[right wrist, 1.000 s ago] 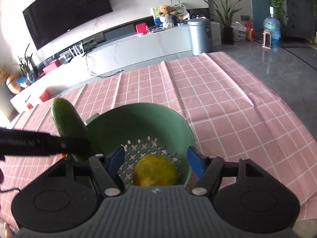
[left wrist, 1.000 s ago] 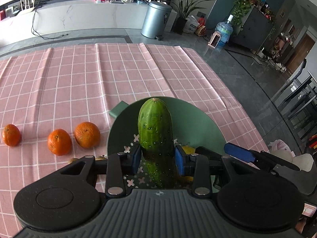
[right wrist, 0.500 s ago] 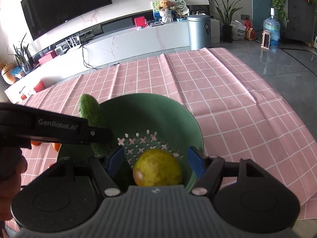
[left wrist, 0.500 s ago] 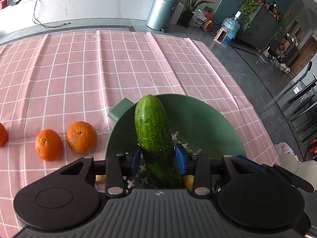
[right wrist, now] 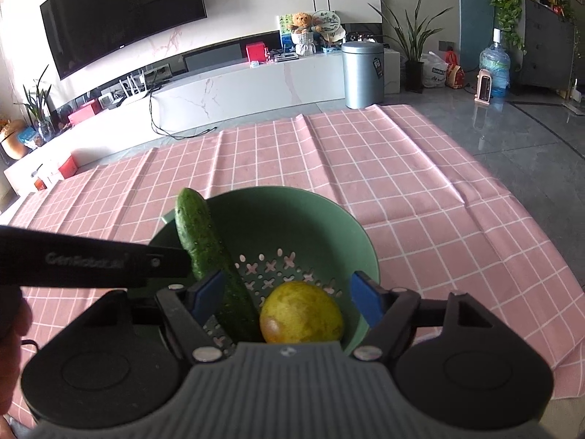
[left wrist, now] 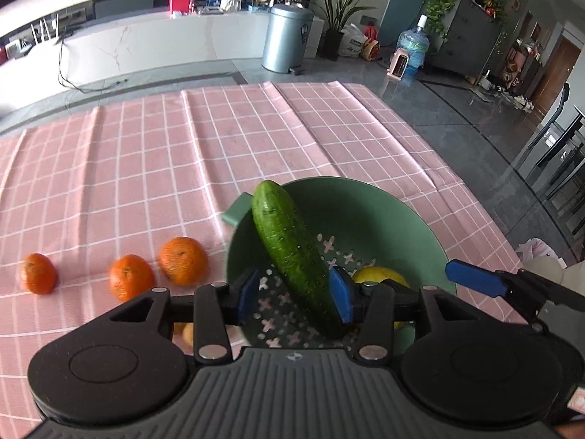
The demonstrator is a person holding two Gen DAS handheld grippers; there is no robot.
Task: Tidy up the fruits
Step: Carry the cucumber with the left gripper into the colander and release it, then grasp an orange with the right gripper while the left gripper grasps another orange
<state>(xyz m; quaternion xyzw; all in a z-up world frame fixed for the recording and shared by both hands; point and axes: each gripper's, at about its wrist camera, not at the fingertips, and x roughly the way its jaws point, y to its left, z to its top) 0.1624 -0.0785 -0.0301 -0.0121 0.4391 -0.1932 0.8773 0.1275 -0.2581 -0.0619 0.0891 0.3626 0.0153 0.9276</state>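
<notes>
A green cucumber (left wrist: 292,252) leans inside the green colander (left wrist: 384,212), tip on the far left rim. My left gripper (left wrist: 294,291) is open around the cucumber's lower part; the right pad touches it, the left pad stands apart. A yellow-green fruit (right wrist: 301,312) lies in the colander (right wrist: 321,216) beside the cucumber (right wrist: 204,245). My right gripper (right wrist: 287,296) is open and empty just above that fruit. Three oranges (left wrist: 182,260) sit in a row on the pink checked cloth left of the colander.
The pink checked tablecloth (left wrist: 146,153) covers the table; its right edge drops to the grey floor. The left gripper's black body (right wrist: 91,261) crosses the right wrist view at the left. A small yellowish item (left wrist: 187,334) lies near the colander's left side.
My left gripper has opened and the cucumber has tipped to the left against the colander's rim. The right gripper stays open above the yellow-green fruit.
</notes>
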